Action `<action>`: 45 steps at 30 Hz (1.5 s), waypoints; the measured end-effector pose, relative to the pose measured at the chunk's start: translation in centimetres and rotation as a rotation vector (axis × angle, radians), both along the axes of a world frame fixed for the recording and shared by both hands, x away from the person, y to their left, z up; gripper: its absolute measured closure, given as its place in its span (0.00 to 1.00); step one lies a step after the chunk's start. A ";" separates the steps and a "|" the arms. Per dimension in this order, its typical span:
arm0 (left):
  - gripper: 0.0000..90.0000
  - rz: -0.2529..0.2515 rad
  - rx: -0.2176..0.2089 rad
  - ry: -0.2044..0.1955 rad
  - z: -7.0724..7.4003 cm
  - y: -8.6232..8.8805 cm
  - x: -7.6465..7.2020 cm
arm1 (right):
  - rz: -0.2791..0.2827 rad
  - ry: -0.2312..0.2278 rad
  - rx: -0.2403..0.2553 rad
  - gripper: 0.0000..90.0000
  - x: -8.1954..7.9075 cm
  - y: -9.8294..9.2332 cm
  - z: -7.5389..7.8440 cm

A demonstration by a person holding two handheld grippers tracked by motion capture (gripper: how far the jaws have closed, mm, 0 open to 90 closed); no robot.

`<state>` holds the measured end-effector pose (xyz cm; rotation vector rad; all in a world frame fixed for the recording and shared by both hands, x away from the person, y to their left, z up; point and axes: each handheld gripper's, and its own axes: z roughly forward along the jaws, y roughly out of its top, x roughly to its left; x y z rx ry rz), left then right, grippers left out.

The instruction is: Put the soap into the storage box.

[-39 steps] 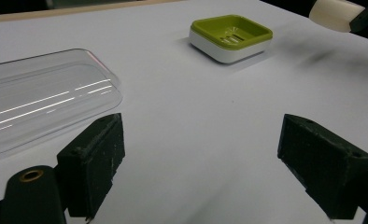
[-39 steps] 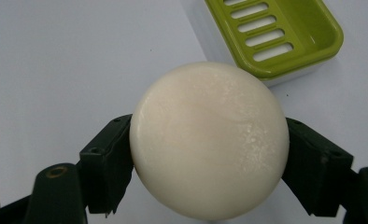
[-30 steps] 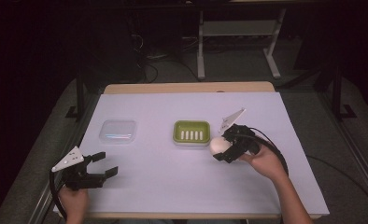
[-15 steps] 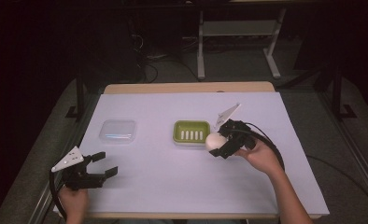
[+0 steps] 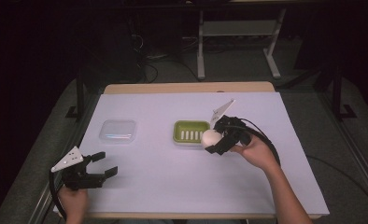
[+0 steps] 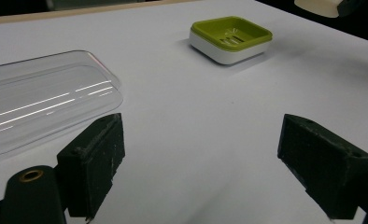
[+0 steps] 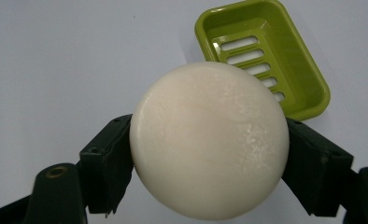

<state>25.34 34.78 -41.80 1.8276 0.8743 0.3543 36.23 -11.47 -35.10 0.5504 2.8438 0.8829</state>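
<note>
The right tool (image 5: 213,141) has its two black jaws squeezed on a round white soap (image 7: 209,140), one jaw on each side of its fat middle. The soap hangs in the air just by the right edge of the green soap dish (image 5: 191,131), near the middle of the worktop (image 5: 173,186).

I think the soap is hard and a bit heavy for how small it is. It looks smooth, so it could slip out if the squeeze gets loose. Holding it across the widest part, like now, seems the safest way.

The left tool (image 5: 100,164) sits at the near left with its jaws wide apart, holding nothing. A clear lid (image 5: 118,131) lies left of the dish.
</note>
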 end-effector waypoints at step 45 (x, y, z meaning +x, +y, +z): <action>0.16 -0.001 -0.006 -0.001 0.0 0.0 0.0 | 0.042 0.000 -0.011 0.26 3.7 3.6 1.6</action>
